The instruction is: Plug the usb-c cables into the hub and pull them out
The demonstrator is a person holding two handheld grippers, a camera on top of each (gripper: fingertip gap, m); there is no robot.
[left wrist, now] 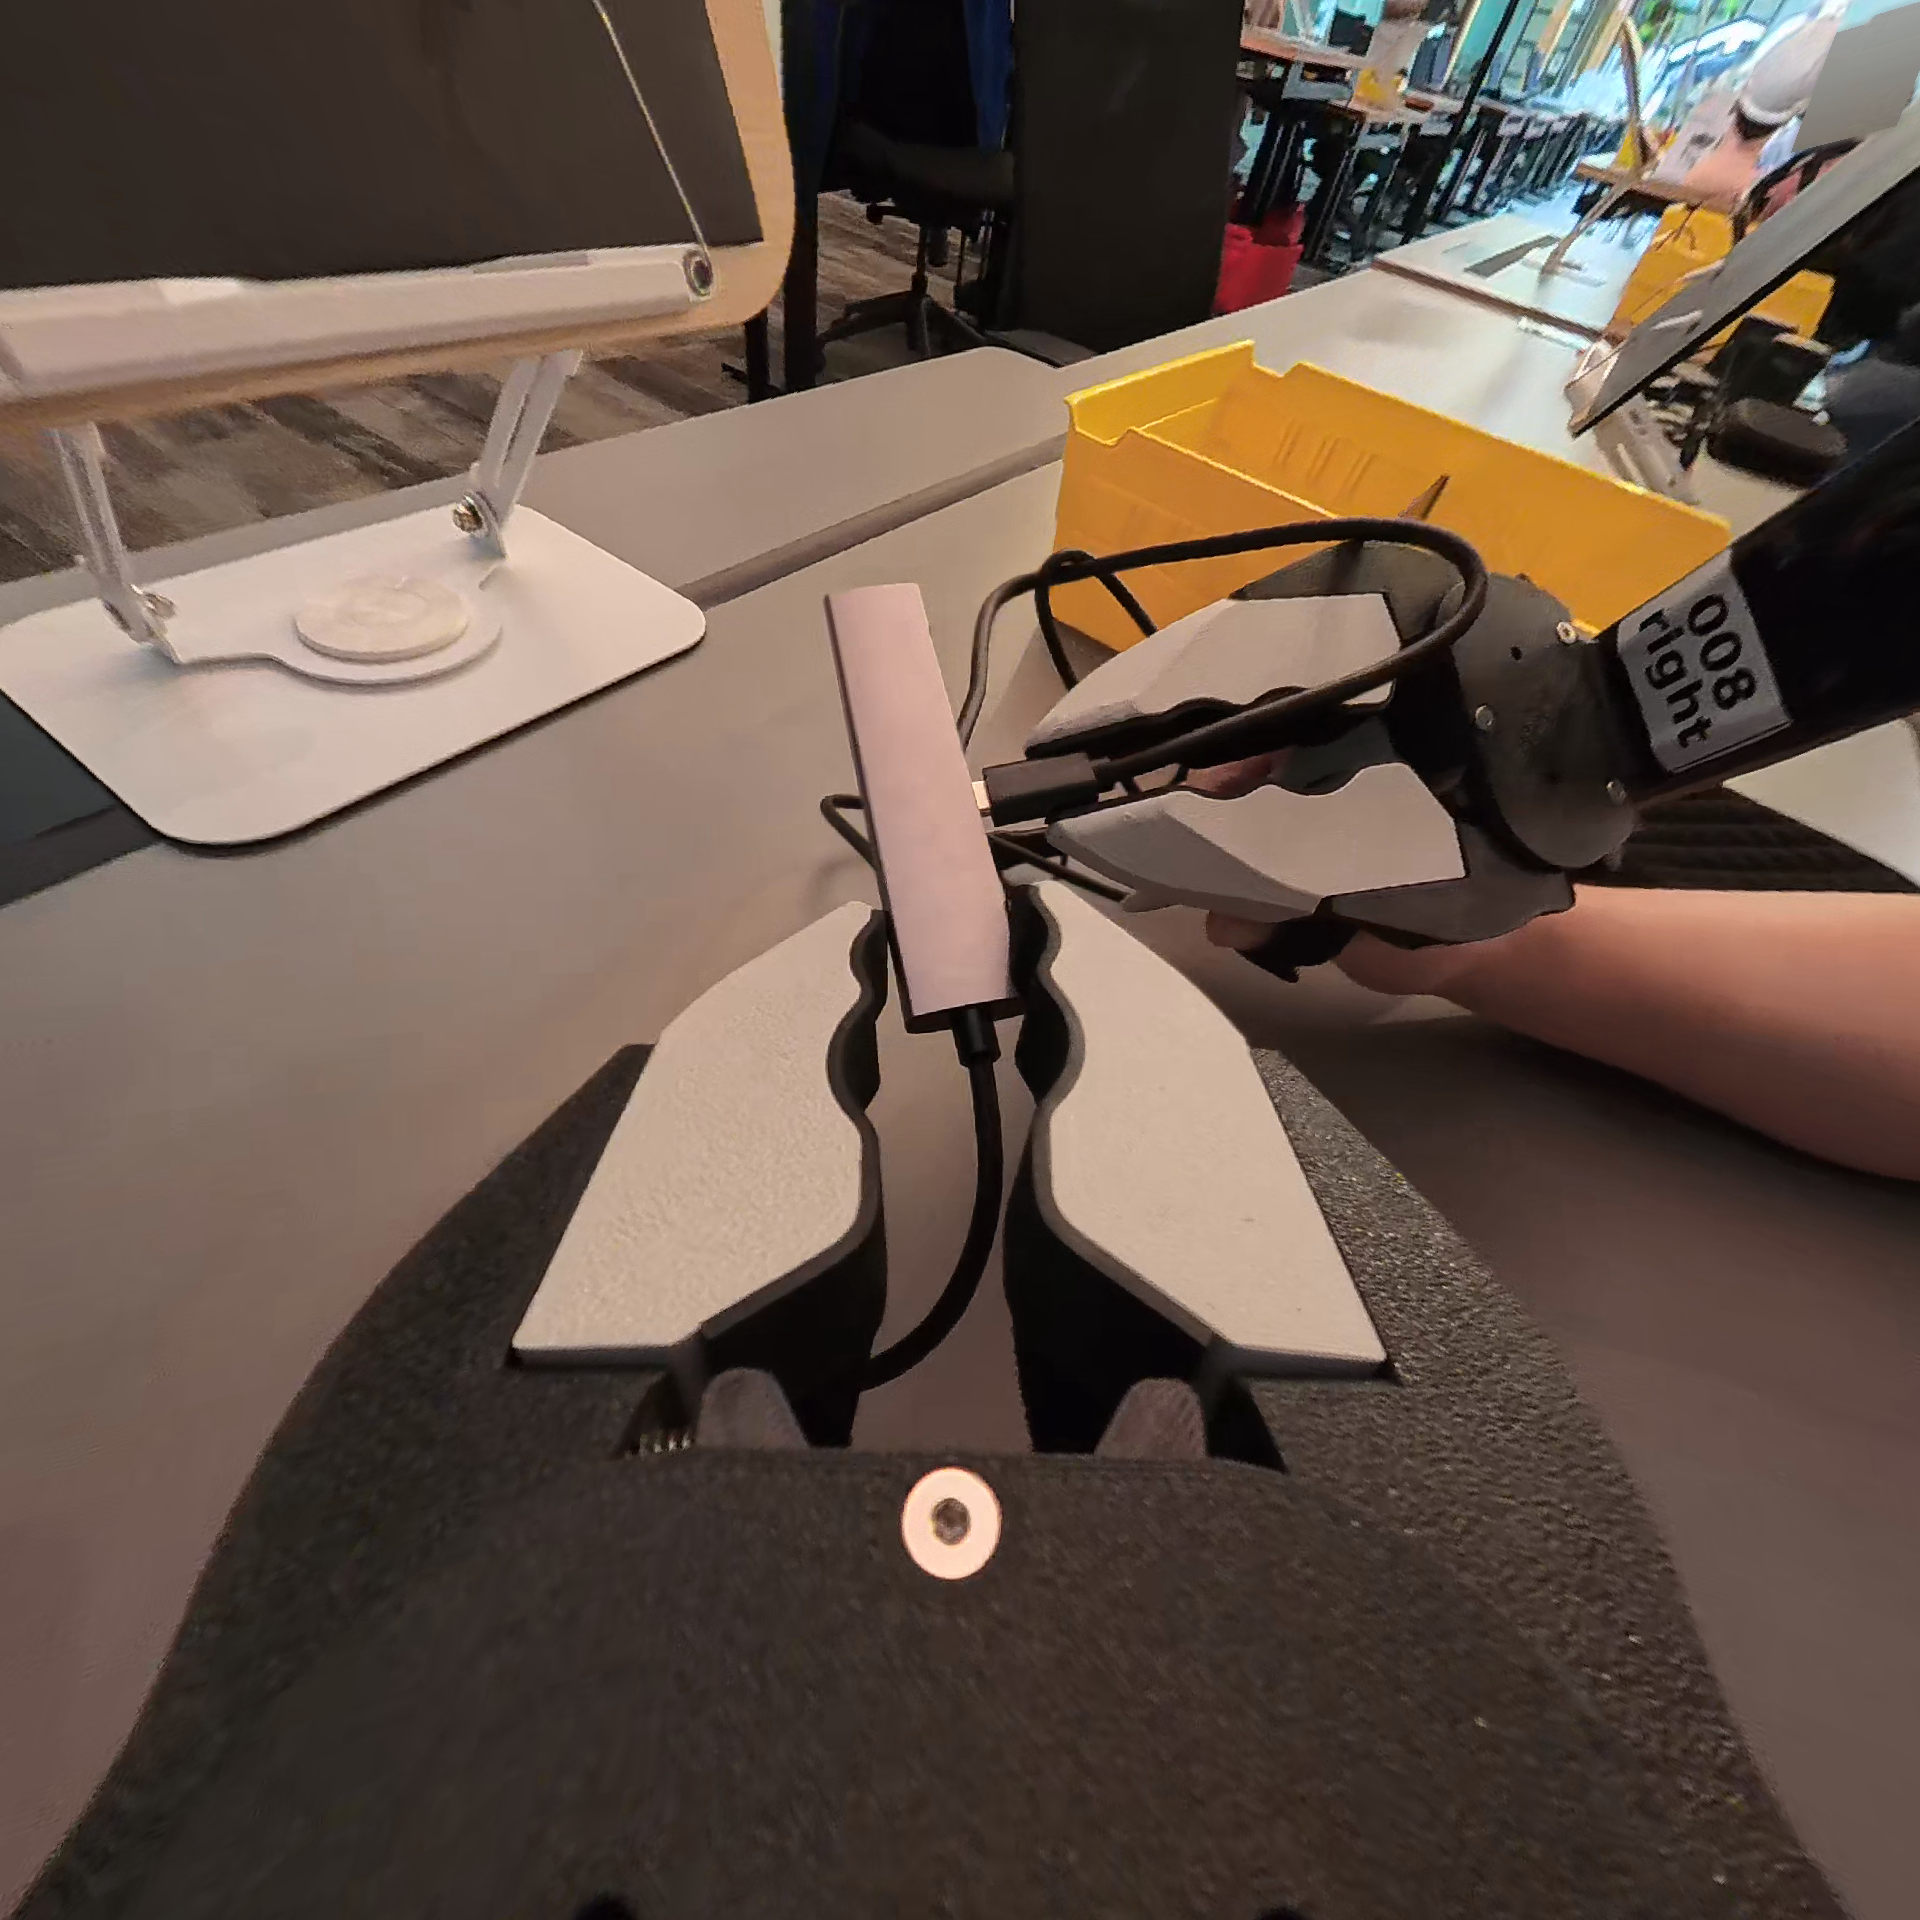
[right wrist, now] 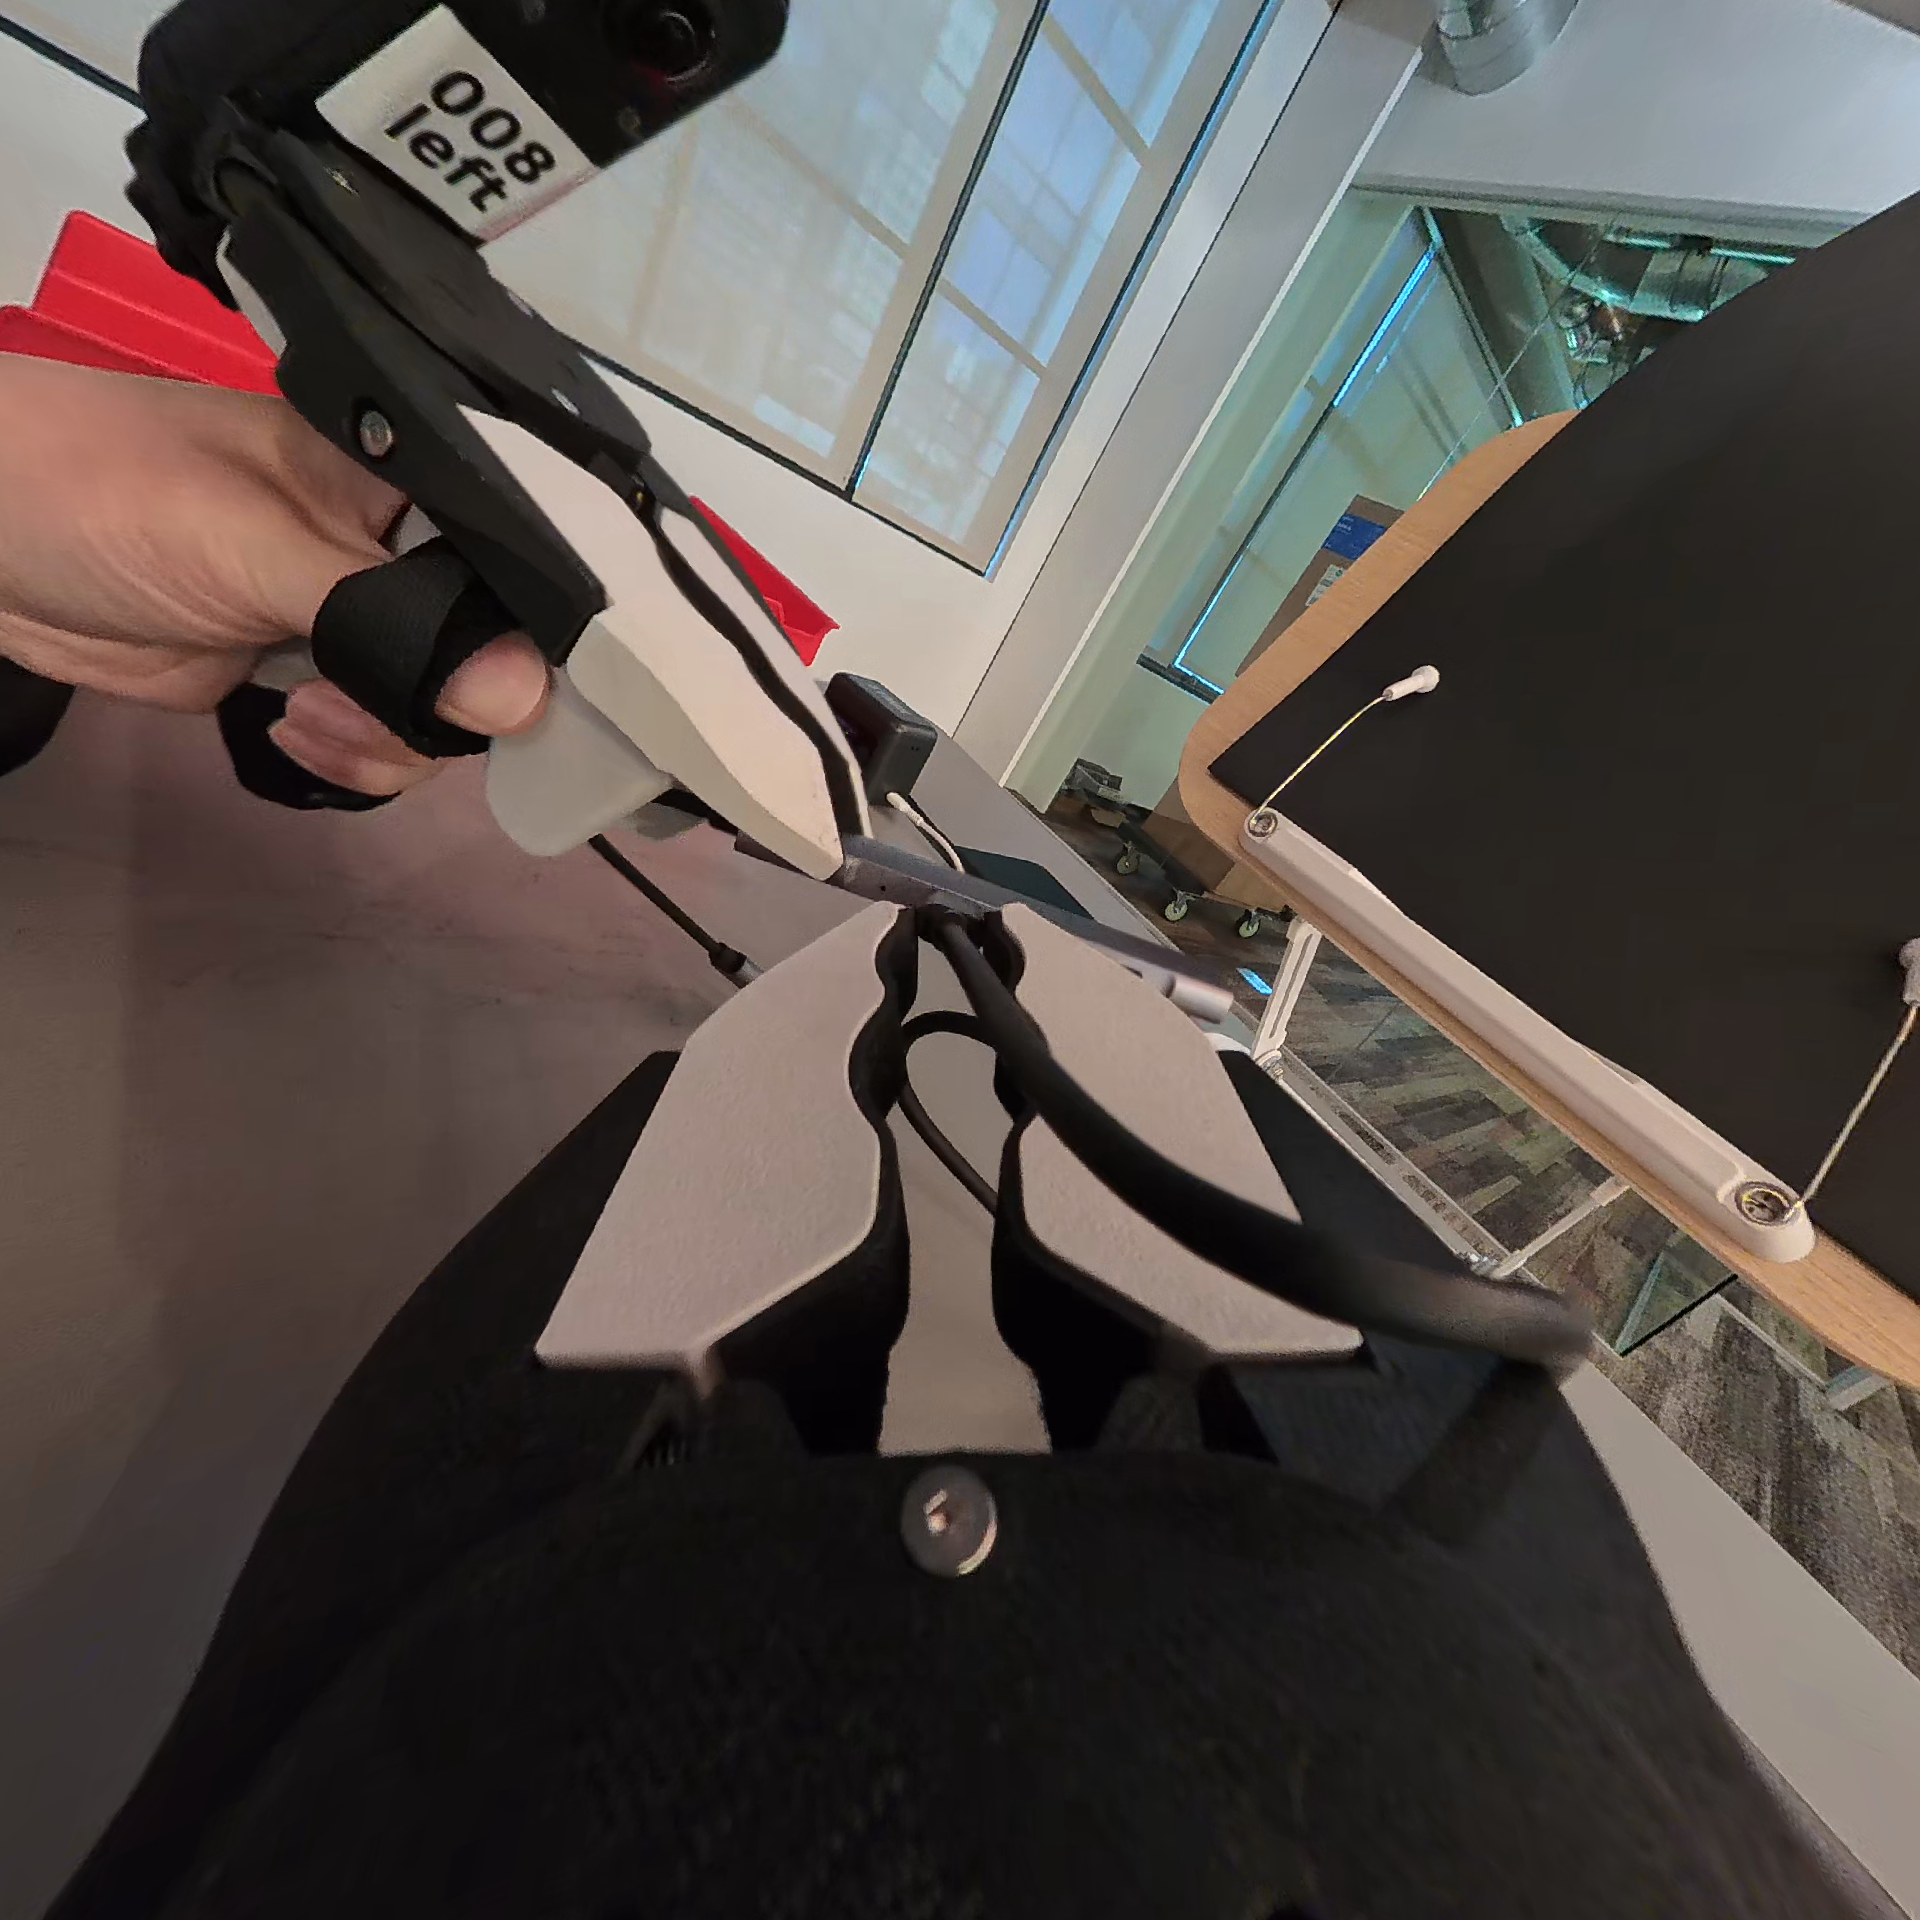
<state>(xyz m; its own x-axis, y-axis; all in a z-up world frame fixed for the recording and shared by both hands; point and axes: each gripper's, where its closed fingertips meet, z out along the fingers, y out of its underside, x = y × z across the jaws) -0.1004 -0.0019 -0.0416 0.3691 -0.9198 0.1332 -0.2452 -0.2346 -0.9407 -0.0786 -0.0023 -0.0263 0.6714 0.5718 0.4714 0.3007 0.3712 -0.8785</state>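
A grey slab-shaped hub is held above the table. My left gripper is shut on its near end. The hub's own black lead hangs back between my fingers. My right gripper comes in from the right, shut on a black USB-C plug. The plug's metal tip meets the hub's right edge; I cannot tell how deep it sits. Its black cable loops over that gripper. In the right wrist view my right gripper pinches the cable at the hub, which the left gripper holds.
A yellow bin stands behind the right gripper. A white stand carrying a dark board is at the back left. A red bin lies behind the left hand. A forearm rests on the table. Another loose cable end lies below the hub. The grippers are tip to tip, or close to it.
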